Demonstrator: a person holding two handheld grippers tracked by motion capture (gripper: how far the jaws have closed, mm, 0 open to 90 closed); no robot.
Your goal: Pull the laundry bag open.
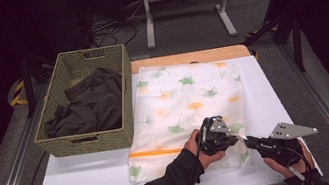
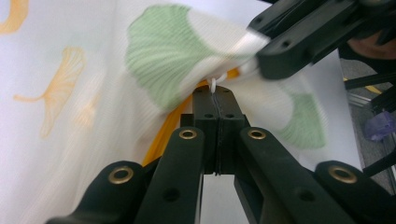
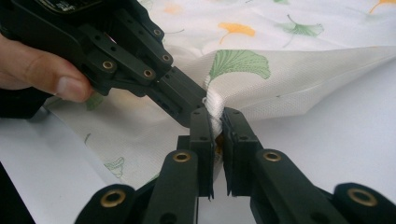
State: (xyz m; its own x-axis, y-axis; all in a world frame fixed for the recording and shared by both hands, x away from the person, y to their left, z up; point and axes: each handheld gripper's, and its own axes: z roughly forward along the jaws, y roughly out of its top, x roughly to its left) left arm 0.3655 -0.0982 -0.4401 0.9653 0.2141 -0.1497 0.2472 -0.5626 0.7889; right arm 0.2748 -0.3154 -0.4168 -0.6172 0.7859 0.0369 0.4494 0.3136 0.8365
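My left gripper [image 1: 235,137] and right gripper [image 1: 248,141] meet at the near right corner of the laundry bag [image 1: 185,104], a white mesh bag printed with green and orange ginkgo leaves that lies flat on the white table [image 1: 86,181], just right of the woven basket [image 1: 125,109]. In the left gripper view my left fingers [image 2: 205,112] are pressed together on a small white zipper pull [image 2: 214,85] at the end of the orange zipper [image 2: 161,140]. In the right gripper view my right fingers [image 3: 233,135] are clamped on a bunched fold of the bag's fabric [image 3: 214,105], right beside the tips of the other gripper. The corner is lifted off the table between the 2 grippers. The basket holds dark clothing [image 1: 88,105] and touches the bag's left edge.
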